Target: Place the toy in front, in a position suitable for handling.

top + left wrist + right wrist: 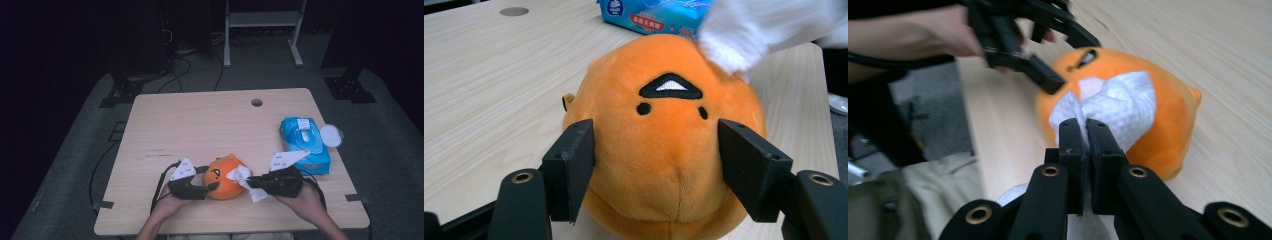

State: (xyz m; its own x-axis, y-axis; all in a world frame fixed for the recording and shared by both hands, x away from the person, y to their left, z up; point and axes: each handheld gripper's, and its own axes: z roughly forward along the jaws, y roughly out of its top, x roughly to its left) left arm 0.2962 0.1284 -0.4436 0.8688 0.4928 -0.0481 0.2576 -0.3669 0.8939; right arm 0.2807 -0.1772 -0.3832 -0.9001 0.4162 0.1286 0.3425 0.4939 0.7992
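An orange plush toy [225,177] with a stitched face lies near the front edge of the wooden table [200,125]. My left gripper [210,186] comes in from the left, and its two jaws press on the sides of the plush toy [669,140]. From the right, my right gripper [252,181] is shut on a white tissue [241,175]. The tissue [1120,102] lies against the top of the plush toy [1158,115], just beyond my right gripper [1086,127]. The same tissue [744,35] touches the toy's upper right in the left gripper view.
A blue pack of wipes [305,145] lies at the right of the table, with a round white lid [331,135] beside it. A cable hole [257,102] sits near the far edge. Dark stands and cables stand on the floor beyond.
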